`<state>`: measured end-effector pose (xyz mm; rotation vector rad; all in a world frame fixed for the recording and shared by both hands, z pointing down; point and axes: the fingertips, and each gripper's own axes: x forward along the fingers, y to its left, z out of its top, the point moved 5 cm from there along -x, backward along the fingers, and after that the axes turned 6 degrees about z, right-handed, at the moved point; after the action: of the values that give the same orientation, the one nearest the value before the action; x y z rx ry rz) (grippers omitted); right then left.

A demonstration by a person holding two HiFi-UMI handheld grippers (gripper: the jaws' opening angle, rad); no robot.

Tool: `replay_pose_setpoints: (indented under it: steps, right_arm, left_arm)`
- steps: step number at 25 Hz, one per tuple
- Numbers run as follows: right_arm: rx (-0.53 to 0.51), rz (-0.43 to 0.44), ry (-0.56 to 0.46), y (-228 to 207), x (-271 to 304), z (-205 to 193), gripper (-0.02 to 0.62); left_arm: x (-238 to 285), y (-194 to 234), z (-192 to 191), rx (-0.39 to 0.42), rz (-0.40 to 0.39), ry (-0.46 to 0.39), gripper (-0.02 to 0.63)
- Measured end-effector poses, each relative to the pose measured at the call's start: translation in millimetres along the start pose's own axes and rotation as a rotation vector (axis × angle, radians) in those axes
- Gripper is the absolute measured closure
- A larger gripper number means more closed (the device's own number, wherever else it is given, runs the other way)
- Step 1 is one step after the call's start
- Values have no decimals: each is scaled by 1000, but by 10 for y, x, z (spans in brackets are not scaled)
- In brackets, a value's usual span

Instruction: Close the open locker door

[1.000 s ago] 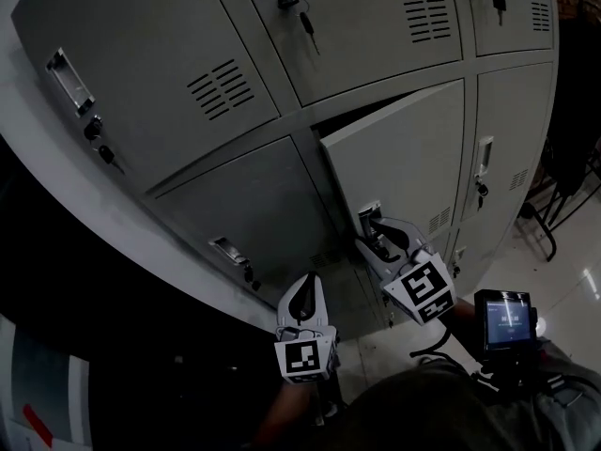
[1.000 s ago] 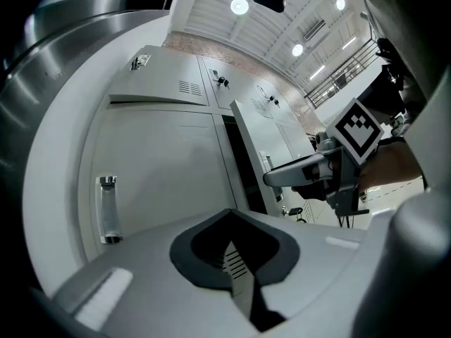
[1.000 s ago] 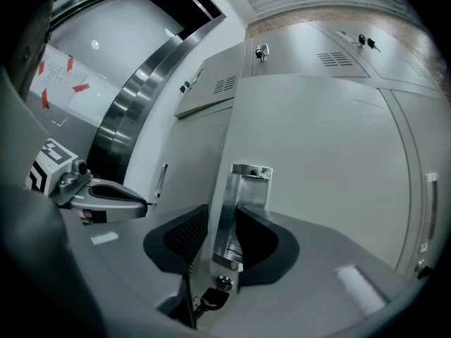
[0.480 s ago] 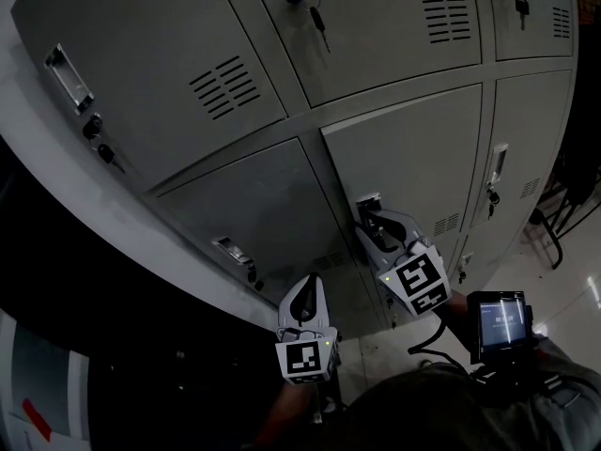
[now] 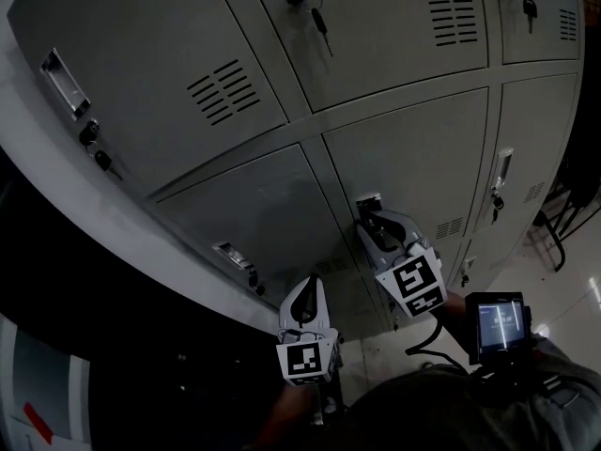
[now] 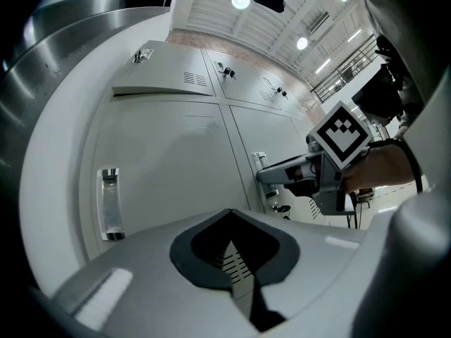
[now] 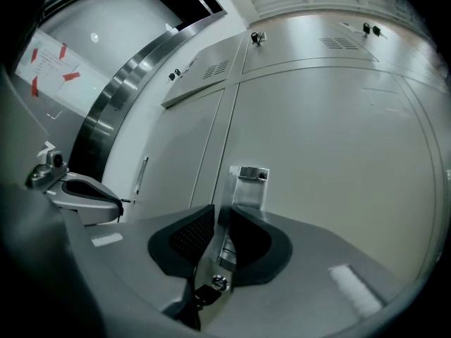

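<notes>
The grey locker door [image 5: 413,167] in the lower row lies flush with its neighbours. Its chrome handle [image 5: 368,202] sits at its left edge. My right gripper [image 5: 374,216] has its tips at that handle, and its jaws are closing. In the right gripper view the handle [image 7: 250,185] and the key lock [image 7: 213,284] show through the narrow gap of the right gripper [image 7: 220,210]; I see no pad pressing on them. My left gripper [image 5: 310,280] hangs lower left, away from the doors, shut with nothing in it [image 6: 227,211].
More closed grey lockers surround the door, some with keys [image 5: 319,12] hanging from their locks. The neighbouring lower door has a handle [image 5: 230,250]. A small lit screen [image 5: 498,322] rides by my right arm. Glossy floor [image 5: 563,289] lies at the lower right.
The locker door has swung from ajar to flush with its frame. My right gripper stayed at the handle and moved in with it. The left gripper has not moved.
</notes>
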<state>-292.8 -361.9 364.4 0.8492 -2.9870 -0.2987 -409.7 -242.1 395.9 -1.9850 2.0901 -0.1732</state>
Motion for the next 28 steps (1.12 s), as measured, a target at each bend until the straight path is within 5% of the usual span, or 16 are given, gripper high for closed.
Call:
replay_pose_setpoints:
  steps: [28]
  right_arm:
    - [-13, -49, -2, -83, -186, -18, 526]
  left_arm:
    - [41, -60, -40, -27, -25, 14, 604]
